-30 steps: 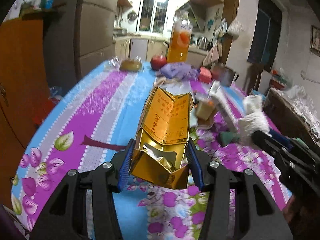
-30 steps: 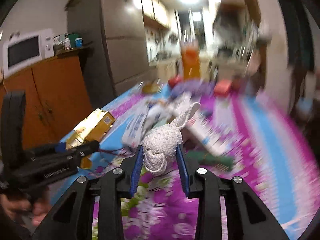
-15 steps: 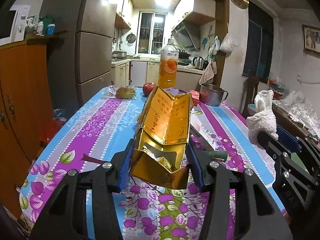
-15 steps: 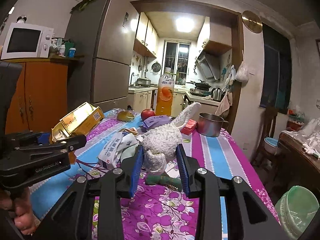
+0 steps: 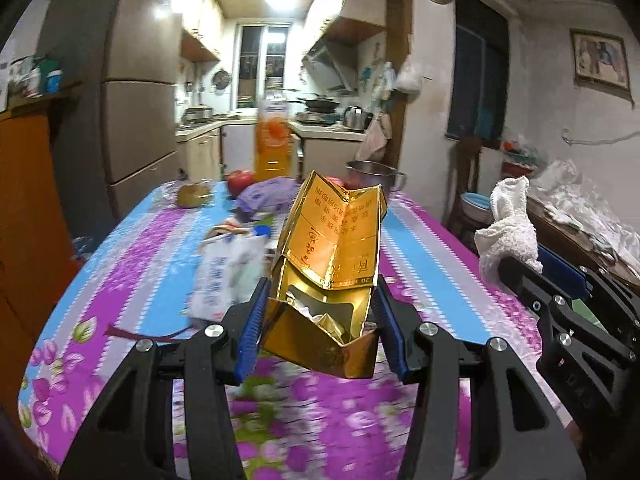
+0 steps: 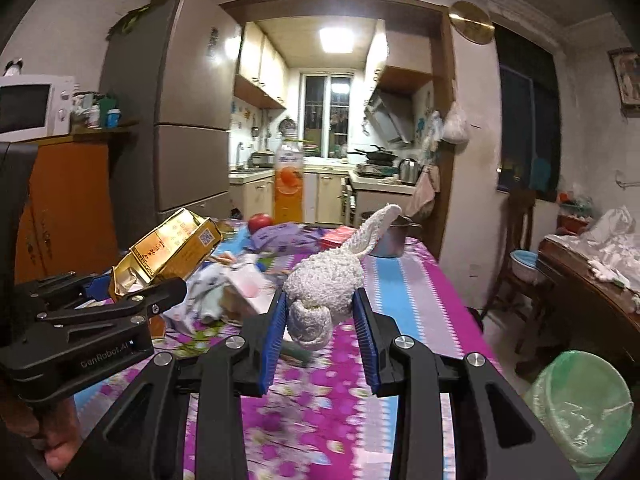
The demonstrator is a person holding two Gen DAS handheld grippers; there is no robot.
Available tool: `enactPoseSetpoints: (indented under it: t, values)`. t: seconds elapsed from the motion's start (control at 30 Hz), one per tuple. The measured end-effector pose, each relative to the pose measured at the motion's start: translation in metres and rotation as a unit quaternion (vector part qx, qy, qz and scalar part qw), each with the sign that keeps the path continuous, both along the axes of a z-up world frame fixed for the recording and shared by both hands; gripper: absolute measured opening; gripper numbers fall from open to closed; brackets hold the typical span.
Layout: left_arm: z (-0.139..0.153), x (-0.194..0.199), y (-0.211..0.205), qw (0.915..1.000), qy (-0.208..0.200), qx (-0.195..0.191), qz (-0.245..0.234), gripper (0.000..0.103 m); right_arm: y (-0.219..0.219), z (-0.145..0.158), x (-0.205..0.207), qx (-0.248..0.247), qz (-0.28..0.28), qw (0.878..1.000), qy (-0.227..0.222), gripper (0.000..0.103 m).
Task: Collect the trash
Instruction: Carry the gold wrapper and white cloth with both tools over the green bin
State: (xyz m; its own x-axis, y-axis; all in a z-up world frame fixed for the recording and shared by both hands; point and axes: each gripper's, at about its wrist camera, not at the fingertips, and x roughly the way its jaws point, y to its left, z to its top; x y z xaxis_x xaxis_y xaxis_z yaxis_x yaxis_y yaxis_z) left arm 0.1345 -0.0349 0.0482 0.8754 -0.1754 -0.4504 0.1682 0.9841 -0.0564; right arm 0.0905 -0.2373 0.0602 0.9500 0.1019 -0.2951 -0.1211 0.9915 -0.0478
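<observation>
So the long table (image 6: 404, 280) with its purple-and-blue flowered cloth runs away toward the kitchen, and both grippers are up off it with something clamped in each. Down on the floor at the near right there's a bin lined with a green bag (image 6: 580, 404), rim open. The left gripper (image 5: 318, 328) has its blue pads pressed on both sides of a crumpled gold carton (image 5: 332, 256); jaws sit about halfway apart, and the carton fills the gap. It's squashed, near end torn open with scrunched foil or paper inside, far end tilted up and away from the camera, clear of the cloth. The right gripper (image 6: 322, 316) is pinched narrower on a wad of white knitted cloth (image 6: 328, 280), pads squeezing the rounded lump while a long tail of it sticks up and off to the far right. In the right view, the carton floats at the left, above a pile of wrappers and packets (image 6: 224, 288) left mid-table. Farther back there's a purple packet (image 6: 280, 236), a red apple (image 6: 259, 222), a tall orange drink bottle (image 6: 289, 184) and a steel pot (image 6: 390, 240) at the far end. Something small and dark green lies on the cloth right under the white wad; can't tell what it is.
</observation>
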Motion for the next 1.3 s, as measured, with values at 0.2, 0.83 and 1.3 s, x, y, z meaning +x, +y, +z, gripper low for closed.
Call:
enactPoseSetpoints:
  t: [0.2,0.83,1.3]
  values:
    - [0.001,0.013,-0.058,0.9983,0.011,0.0,-0.057,0.048,-0.067,0.009,-0.004,0.003,-0.043,0.999,0.013,0.035]
    - [-0.024,0.039,-0.299,0.9551,0.1,0.036,-0.277,0.048,-0.375,-0.003,-0.013,0.045,-0.21,0.967,0.14,0.036]
    - [-0.086,0.059,-0.428,0.908,0.236,0.116,-0.327,0.048,-0.505,-0.087,0.028,0.088,-0.206,0.917,0.331,0.036]
